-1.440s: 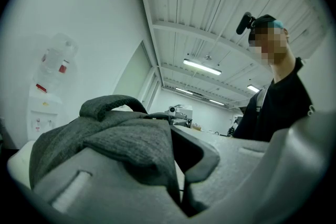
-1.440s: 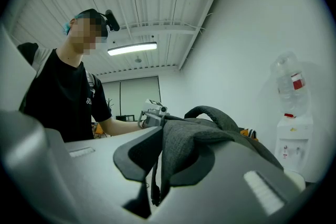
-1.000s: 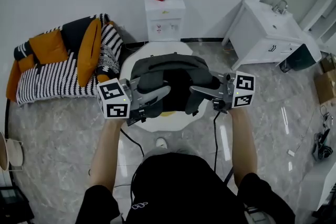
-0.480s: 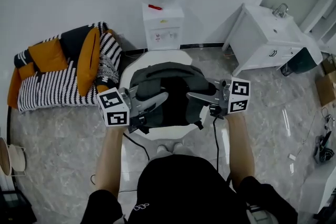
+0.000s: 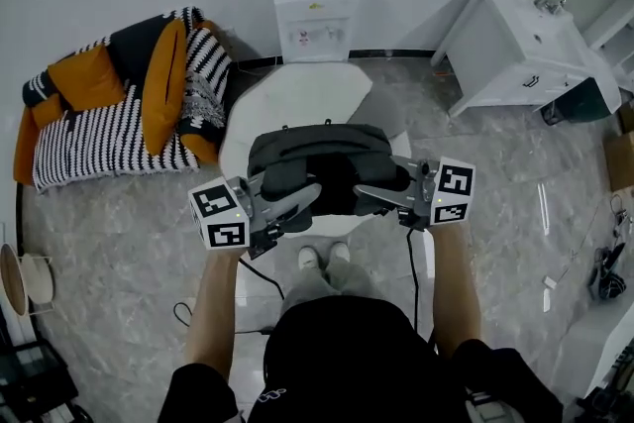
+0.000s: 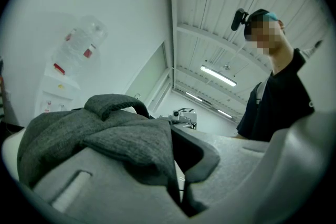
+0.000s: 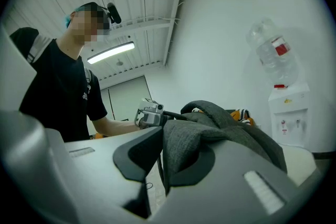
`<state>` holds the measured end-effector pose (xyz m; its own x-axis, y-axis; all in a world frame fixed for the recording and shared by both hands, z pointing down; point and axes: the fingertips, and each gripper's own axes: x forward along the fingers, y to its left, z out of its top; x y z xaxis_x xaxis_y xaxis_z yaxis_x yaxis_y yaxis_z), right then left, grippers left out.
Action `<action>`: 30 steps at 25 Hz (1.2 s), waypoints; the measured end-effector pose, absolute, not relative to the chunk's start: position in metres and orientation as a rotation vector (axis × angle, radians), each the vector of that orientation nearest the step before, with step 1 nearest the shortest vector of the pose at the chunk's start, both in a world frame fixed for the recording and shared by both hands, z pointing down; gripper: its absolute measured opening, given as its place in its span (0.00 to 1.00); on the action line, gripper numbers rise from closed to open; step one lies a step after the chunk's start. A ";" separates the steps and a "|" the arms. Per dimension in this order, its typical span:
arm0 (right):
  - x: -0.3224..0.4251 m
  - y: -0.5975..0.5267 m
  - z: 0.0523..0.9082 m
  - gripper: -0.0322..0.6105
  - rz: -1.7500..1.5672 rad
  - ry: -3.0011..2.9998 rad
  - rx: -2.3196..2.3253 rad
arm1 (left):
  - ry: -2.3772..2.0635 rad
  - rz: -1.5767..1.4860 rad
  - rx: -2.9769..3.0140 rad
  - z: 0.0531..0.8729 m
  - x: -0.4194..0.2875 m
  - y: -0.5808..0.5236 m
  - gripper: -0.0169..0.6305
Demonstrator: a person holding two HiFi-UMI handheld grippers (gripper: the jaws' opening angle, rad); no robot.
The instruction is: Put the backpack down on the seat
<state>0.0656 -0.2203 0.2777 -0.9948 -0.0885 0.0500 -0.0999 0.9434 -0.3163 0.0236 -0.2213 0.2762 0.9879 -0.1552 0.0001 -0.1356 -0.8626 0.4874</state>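
- The grey backpack (image 5: 319, 158) is held up between 2 hand-held grippers, over the near part of the white seat (image 5: 297, 94). Contact between its base and the seat cannot be confirmed.
- The left hand-held gripper (image 5: 302, 199) is closed on the backpack's grey fabric. The right hand-held gripper (image 5: 371, 196) is clamped on a fold of the same fabric at the opposite side.
- Both grips are to be lowered level and together, so that the backpack is not tilted.
- The base should be centred on the seat, clear of its edge, before either grip is released.
- The water dispenser (image 5: 312, 10) behind the seat stands well apart and should not be affected.
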 end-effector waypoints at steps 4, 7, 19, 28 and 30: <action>0.060 -0.219 0.307 0.12 0.610 -3.047 0.172 | -0.219 -0.072 2.546 0.306 0.019 -0.219 0.04; 0.060 -0.217 0.326 0.12 0.665 -3.031 0.190 | -0.216 -0.074 2.509 0.325 0.019 -0.216 0.04; 0.060 -0.203 0.411 0.12 0.907 -2.938 0.297 | -0.199 -0.070 2.374 0.410 0.020 -0.206 0.04; 0.081 -0.206 0.504 0.12 1.100 -2.899 0.361 | -0.218 -0.037 2.212 0.506 0.041 -0.197 0.04; 0.086 -0.210 0.530 0.12 1.153 -2.886 0.375 | -0.220 -0.011 2.177 0.531 0.046 -0.199 0.04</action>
<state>0.0855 -0.2104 0.5302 -0.9713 -0.2165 0.0984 -0.2247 0.7002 -0.6777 0.0464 -0.1993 0.5314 0.9841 -0.1617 0.0738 -0.1534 -0.5630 0.8121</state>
